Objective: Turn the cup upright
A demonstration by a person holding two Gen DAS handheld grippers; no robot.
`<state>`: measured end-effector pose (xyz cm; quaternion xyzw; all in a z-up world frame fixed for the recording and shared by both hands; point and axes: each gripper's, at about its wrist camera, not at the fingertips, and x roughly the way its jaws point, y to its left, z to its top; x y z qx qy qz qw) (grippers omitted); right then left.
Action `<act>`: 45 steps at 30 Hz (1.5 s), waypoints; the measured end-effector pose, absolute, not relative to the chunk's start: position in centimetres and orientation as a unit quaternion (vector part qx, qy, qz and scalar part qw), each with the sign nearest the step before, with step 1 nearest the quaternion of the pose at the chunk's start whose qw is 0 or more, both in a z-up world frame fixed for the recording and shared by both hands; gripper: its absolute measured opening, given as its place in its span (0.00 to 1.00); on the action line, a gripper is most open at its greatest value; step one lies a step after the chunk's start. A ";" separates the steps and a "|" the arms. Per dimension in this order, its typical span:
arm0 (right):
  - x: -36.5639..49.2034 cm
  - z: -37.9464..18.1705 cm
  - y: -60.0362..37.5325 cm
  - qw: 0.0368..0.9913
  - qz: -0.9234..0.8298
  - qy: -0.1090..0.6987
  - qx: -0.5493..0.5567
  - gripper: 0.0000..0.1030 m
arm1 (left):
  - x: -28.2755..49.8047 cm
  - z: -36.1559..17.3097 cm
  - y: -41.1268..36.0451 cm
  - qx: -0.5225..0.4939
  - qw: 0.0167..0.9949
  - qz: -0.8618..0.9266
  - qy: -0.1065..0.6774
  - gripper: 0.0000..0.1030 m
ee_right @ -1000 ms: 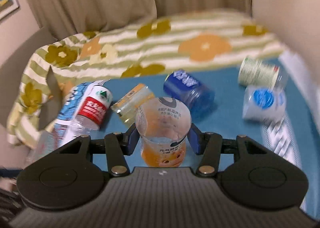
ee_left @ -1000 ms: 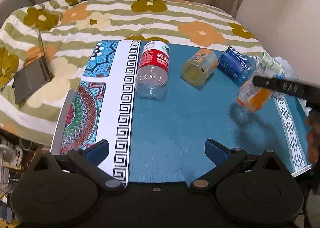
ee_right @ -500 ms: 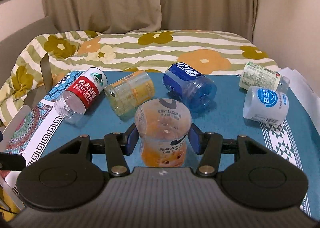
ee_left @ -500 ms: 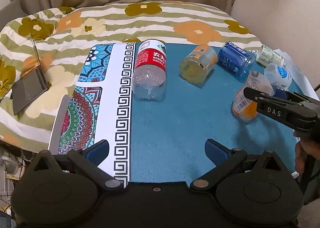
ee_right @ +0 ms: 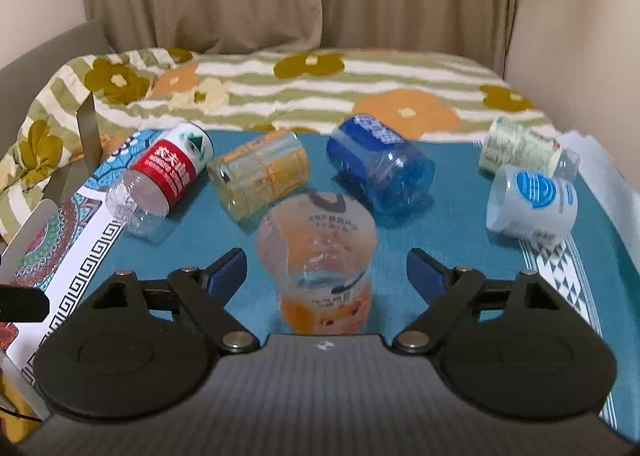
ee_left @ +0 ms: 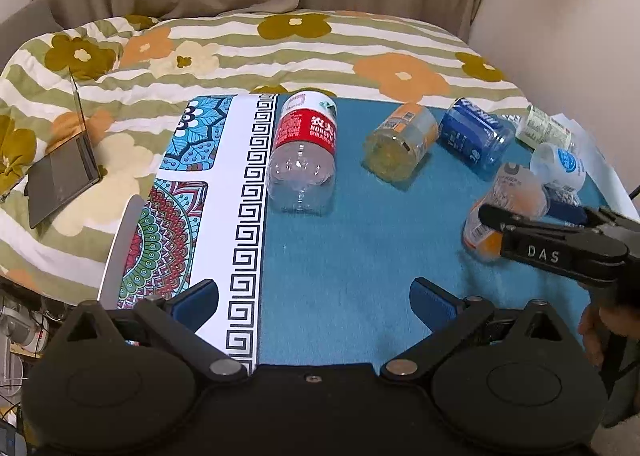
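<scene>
A clear cup with an orange printed base (ee_right: 320,268) stands upright on the teal mat (ee_right: 400,240), mouth up. My right gripper (ee_right: 326,272) is open, its blue pads apart on either side of the cup and not touching it. In the left wrist view the same cup (ee_left: 508,208) stands at the right, partly behind the right gripper's black finger (ee_left: 532,232). My left gripper (ee_left: 314,298) is open and empty, low over the mat's near edge.
Several cut bottles lie on their sides on the mat: red-labelled (ee_right: 160,180), yellow (ee_right: 260,176), blue (ee_right: 380,164), green-labelled (ee_right: 520,144), white with blue logo (ee_right: 532,200). A flowered quilt (ee_left: 280,48) lies behind. A laptop (ee_left: 60,172) sits at left.
My right gripper has opened and let go of the orange cup, which now stands upright on the mat. The left gripper has barely moved.
</scene>
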<state>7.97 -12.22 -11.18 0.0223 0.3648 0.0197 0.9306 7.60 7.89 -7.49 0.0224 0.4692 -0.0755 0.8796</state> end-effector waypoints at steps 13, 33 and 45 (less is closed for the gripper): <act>2.5 -2.6 -16.1 0.917 -0.010 0.399 0.029 1.00 | 5.0 -2.0 5.2 0.019 0.906 -0.075 0.416 1.00; -3.1 0.4 -19.7 0.908 -0.049 0.415 0.038 1.00 | 0.1 0.3 1.4 0.054 0.934 -0.080 0.345 1.00; -3.4 0.6 -19.6 0.910 -0.048 0.411 0.040 1.00 | -0.5 0.6 1.3 0.057 0.936 -0.082 0.337 1.00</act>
